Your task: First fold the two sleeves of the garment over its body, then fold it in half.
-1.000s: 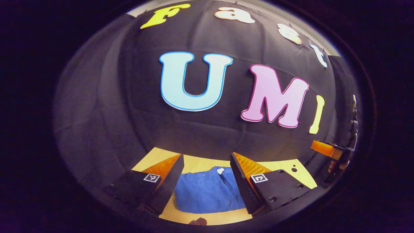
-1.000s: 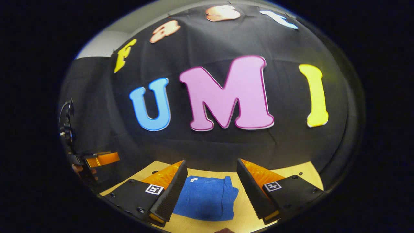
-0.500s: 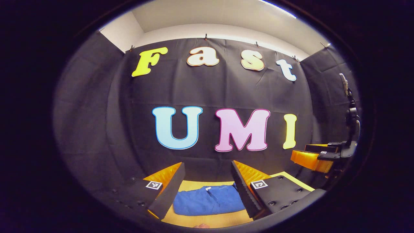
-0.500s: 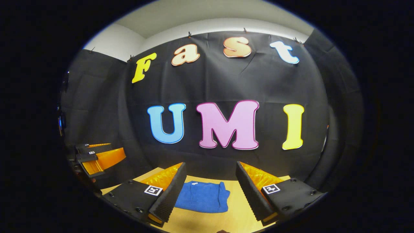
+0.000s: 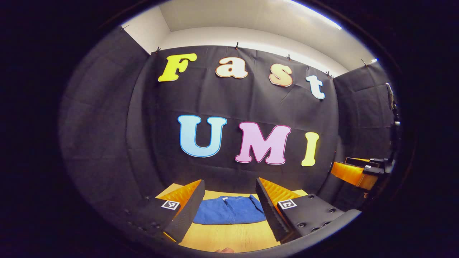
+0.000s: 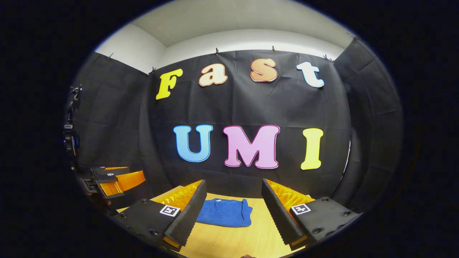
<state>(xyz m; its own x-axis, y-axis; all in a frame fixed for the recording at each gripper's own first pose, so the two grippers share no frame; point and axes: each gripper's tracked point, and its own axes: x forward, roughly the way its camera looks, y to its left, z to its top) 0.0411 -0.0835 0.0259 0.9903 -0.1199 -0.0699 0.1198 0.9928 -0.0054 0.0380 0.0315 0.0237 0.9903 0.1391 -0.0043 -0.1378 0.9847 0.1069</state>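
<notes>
Left gripper view: the left gripper (image 5: 229, 202) is held above the light wooden worktop (image 5: 229, 238), fingers spread and empty. The blue cloth garment (image 5: 229, 211) is laid there as a compact folded packet, so the folding seems finished. The right gripper (image 6: 233, 206) is likewise held released, clear of the garment (image 6: 224, 213).

Bright overhead light, sharp centre, strong fisheye edge distortion.

Light wooden table (image 6: 229, 240) — on it a folded blue garment (image 6: 224, 213), flat.
</notes>
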